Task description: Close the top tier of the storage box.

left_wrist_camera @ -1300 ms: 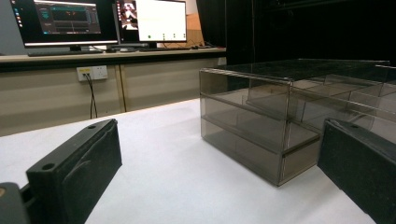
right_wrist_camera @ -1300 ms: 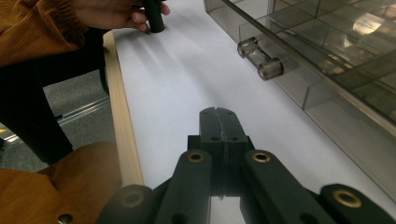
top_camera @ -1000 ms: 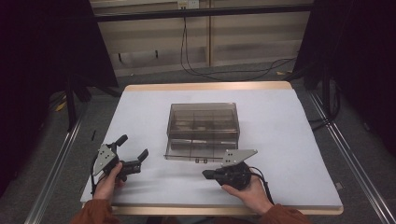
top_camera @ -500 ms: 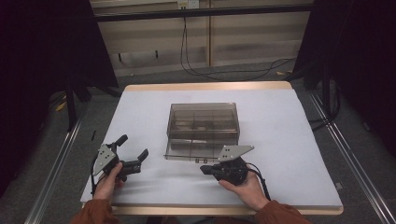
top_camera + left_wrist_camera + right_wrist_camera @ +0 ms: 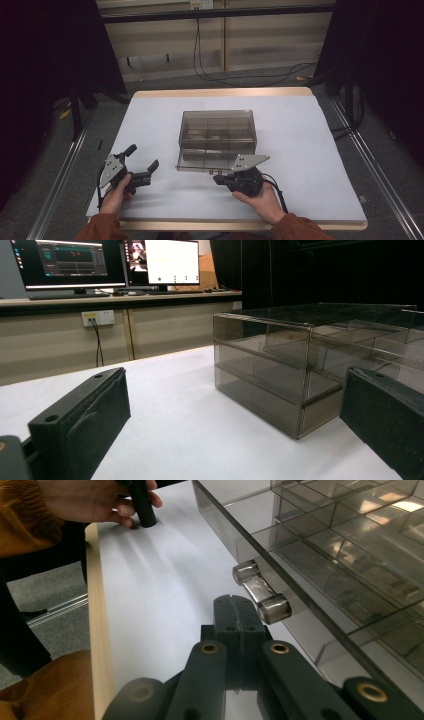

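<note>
A smoky clear drawer box point(image 5: 217, 131) stands in the middle of the white table point(image 5: 310, 150). My right gripper point(image 5: 217, 179) lies at its front face, pointing left, with the jaws shut and nothing between them. In the right gripper view the shut tips point(image 5: 235, 605) sit just beside the drawer's clear bar handle point(image 5: 260, 594), apart from it by a small gap. My left gripper point(image 5: 143, 157) rests on the table left of the box, open and holding nothing. In the left gripper view the box point(image 5: 280, 370) stands a little beyond and to the right of the left gripper point(image 5: 235, 390).
The table's wooden front edge point(image 5: 97, 630) runs close behind both hands. Black cables point(image 5: 280, 192) trail from the right gripper. A desk with monitors point(image 5: 110, 262) stands beyond the table's far side. Metal rails point(image 5: 65, 170) flank the table on the floor.
My right gripper has edged slightly left along the box's front. The left gripper has not moved.
</note>
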### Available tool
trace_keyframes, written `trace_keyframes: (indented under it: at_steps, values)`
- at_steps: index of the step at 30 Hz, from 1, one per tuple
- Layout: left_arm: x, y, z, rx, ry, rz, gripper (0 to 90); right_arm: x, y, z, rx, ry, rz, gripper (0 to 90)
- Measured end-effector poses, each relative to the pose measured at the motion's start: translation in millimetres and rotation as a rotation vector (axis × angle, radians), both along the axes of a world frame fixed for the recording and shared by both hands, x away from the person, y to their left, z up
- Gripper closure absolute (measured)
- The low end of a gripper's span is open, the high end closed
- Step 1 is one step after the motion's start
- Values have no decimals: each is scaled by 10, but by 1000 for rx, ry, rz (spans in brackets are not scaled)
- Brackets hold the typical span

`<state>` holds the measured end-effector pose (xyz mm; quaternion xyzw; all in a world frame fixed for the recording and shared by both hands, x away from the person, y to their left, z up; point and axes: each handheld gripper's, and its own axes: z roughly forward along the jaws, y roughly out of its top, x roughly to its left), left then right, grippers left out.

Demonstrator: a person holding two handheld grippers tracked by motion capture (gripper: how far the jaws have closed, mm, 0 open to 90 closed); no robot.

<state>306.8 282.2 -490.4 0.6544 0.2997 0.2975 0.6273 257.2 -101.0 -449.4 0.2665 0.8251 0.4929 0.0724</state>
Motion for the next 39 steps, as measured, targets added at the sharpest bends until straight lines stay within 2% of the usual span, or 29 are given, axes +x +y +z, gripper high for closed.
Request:
trace_keyframes:
  at_steps: [39]
  values:
    - [1, 6, 1, 8, 0, -2, 0, 40, 10, -25, -5, -11, -40, 900]
